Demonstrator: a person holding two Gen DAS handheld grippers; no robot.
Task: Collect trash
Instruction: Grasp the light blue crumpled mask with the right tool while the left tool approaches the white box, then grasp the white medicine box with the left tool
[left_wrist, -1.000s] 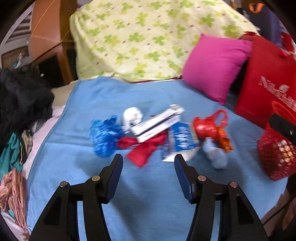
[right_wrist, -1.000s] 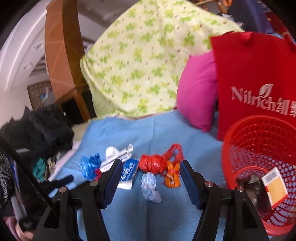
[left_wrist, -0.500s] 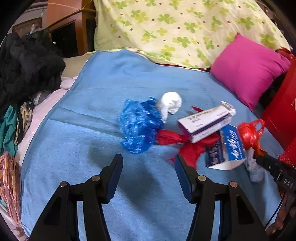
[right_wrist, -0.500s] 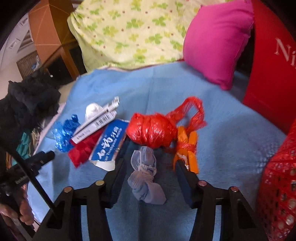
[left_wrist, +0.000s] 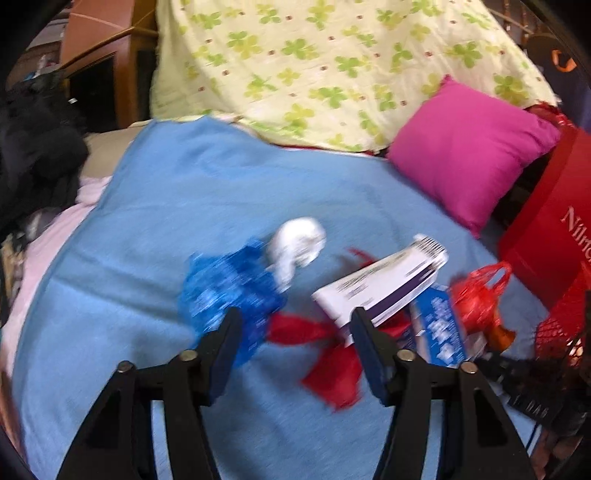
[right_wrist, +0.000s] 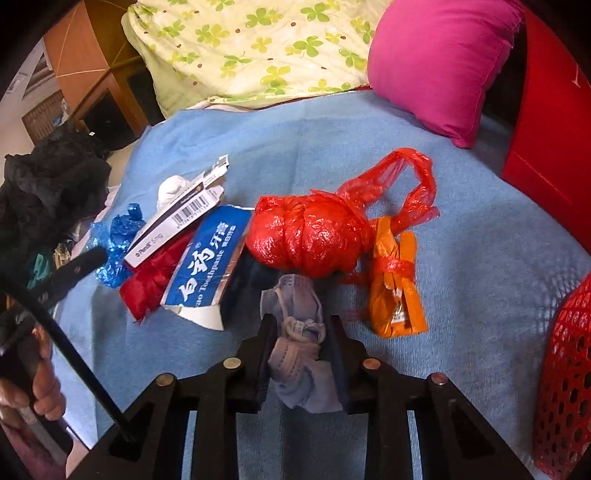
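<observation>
Trash lies on a blue blanket (right_wrist: 480, 236). My right gripper (right_wrist: 301, 321) is shut on a knotted pale blue face mask (right_wrist: 295, 343), which lies on the blanket. Beyond it sit a tied red plastic bag (right_wrist: 310, 236), an orange wrapper (right_wrist: 395, 291) and a blue toothpaste box (right_wrist: 207, 266). My left gripper (left_wrist: 295, 317) hangs over the blanket, its jaws opening with nothing pressed between them. A crumpled blue plastic bag (left_wrist: 229, 288) lies by its left finger, a red wrapper (left_wrist: 332, 354) under the gap, a white carton (left_wrist: 384, 284) by its right finger. A white paper ball (left_wrist: 295, 247) sits further back.
A red mesh basket (right_wrist: 569, 376) stands at the right edge. A magenta pillow (right_wrist: 443, 62), a red shopping bag (right_wrist: 554, 147) and a green-clover quilt (right_wrist: 251, 44) close off the back. Dark clothes (right_wrist: 48, 184) pile up at the left. A hand (right_wrist: 40, 391) holds the left tool.
My right gripper came down and closed onto the face mask. My left gripper moved closer to the blue bag and red wrapper, and its jaws spread a little.
</observation>
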